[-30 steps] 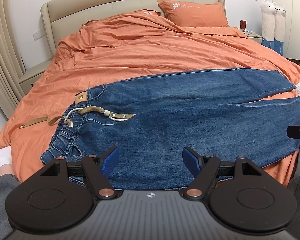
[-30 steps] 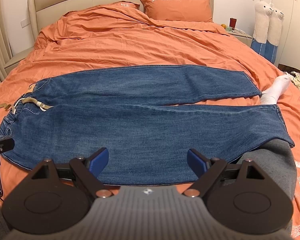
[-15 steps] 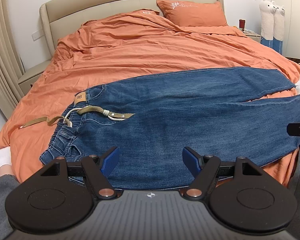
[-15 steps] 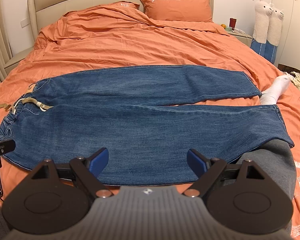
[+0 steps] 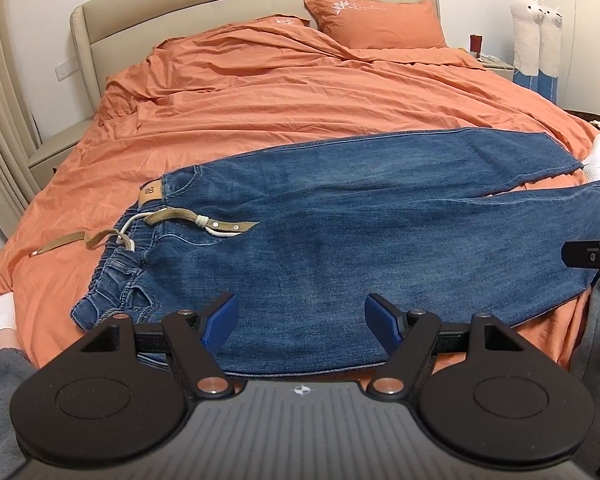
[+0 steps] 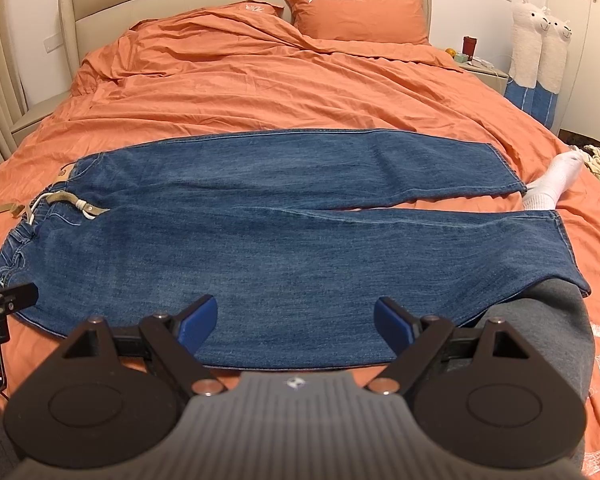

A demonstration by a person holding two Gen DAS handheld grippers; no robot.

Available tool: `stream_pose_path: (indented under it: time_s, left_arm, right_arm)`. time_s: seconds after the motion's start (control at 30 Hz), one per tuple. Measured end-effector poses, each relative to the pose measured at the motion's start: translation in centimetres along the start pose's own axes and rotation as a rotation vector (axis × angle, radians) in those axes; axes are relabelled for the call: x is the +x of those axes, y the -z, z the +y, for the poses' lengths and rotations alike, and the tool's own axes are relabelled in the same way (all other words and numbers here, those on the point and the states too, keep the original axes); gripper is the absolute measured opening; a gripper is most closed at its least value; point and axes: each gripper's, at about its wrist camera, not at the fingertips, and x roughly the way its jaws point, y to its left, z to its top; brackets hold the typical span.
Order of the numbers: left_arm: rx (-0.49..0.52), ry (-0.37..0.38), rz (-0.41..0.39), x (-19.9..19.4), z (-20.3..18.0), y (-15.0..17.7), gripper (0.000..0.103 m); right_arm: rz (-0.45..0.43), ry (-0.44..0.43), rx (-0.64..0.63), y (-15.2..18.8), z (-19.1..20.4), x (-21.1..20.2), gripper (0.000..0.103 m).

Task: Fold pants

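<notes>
I've got the jeans spread flat across the middle of the frame on the orange bed, both legs unfolded, with my left gripper and right gripper spread wide and empty over the near edge. Denim is heavy but limp, so I'd pinch the near leg's waistband and hem; a white sock at right and the loose belt at left could snag.

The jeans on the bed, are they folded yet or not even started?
Not started. The jeans lie spread flat on the orange bedcover, both legs side by side. The left gripper and right gripper are open, above the near edge, holding nothing. Every fold remains.
</notes>
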Motion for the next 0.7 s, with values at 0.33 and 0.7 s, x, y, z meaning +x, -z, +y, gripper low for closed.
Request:
stream_pose_path:
  time_s: [0.33,0.7]
  left_arm:
    - [0.025,0.014,0.003,0.2,-0.2,0.0,0.084]
    - [0.451,0.14,-0.051,1.0,1.8,0.4,0.075]
  right_arm:
    - [0.005,-0.028,-0.023,-0.1,0.6,0.2,0.082]
    - [-0.126,-0.129,-0.358,-1.1,-0.6,-0.1,0.082]
